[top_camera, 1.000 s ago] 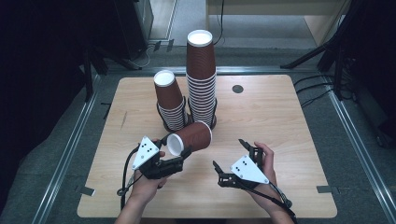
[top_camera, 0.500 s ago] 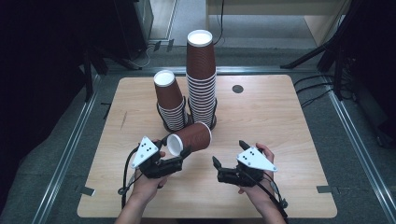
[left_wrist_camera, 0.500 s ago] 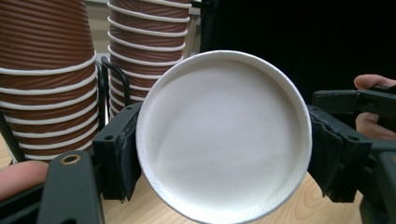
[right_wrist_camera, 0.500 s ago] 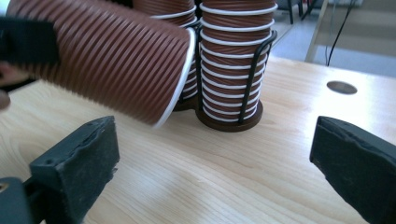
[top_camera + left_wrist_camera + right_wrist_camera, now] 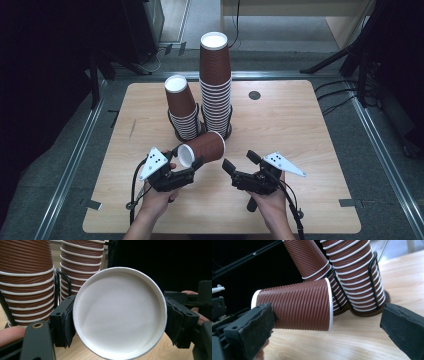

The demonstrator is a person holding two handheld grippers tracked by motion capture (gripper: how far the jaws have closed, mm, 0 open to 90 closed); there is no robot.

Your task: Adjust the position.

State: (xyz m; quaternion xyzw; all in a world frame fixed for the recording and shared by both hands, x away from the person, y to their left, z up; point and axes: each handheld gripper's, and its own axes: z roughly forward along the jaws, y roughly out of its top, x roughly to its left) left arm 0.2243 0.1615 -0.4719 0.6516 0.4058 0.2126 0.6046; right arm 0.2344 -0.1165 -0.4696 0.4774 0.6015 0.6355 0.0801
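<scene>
A brown ribbed paper cup (image 5: 205, 147) is held on its side just above the wooden table (image 5: 300, 125). My left gripper (image 5: 186, 161) is shut on the cup's narrow base end. In the left gripper view the cup's white bottom (image 5: 120, 312) sits between the two black pads. My right gripper (image 5: 239, 161) stands open to the right of the cup, apart from it, jaws wide. In the right gripper view the cup (image 5: 294, 307) lies across the front and its white-rimmed mouth faces right.
Behind the cup, two stacks of upside-down brown cups stand in black wire holders: a short leaning stack (image 5: 181, 107) and a tall stack (image 5: 216, 85). A small dark disc (image 5: 254, 95) sits in the tabletop at the back. Bare wood lies to the right.
My right gripper has turned and shifted a little left, so its open jaws now point at the held cup. The left gripper and cup have stayed in place.
</scene>
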